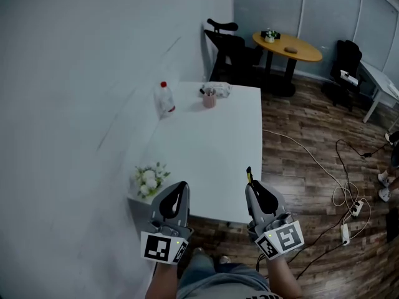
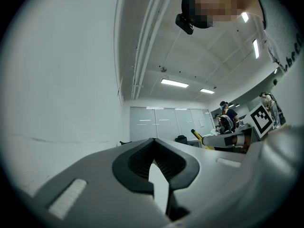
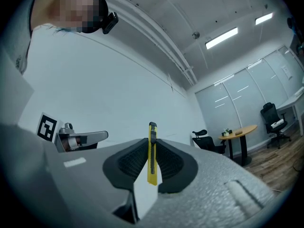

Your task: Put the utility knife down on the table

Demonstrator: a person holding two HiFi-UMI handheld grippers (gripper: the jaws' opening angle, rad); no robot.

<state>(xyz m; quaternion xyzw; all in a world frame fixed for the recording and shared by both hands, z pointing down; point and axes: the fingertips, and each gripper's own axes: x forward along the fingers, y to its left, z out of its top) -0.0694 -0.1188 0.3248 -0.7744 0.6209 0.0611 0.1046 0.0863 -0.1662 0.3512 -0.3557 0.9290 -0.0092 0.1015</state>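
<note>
The yellow utility knife (image 3: 152, 156) stands upright between the jaws of my right gripper (image 3: 152, 140), which is shut on it, and its black tip pokes out past the jaws. In the head view the knife (image 1: 249, 175) sticks out of the right gripper (image 1: 252, 187) above the near edge of the white table (image 1: 212, 154). My left gripper (image 1: 181, 185) hovers beside it at the table's near left corner. Its jaws are shut with nothing between them (image 2: 153, 141). The left gripper view also catches the knife (image 2: 196, 134) off to the right.
On the table, a clear bottle with a red cap (image 1: 164, 99) and a pink cup (image 1: 209, 99) stand at the far end, and a white flower bunch (image 1: 149, 179) sits at the near left. Behind are office chairs (image 1: 225, 48) and a round wooden table (image 1: 288, 46). Cables and a power strip (image 1: 355, 208) lie on the floor to the right.
</note>
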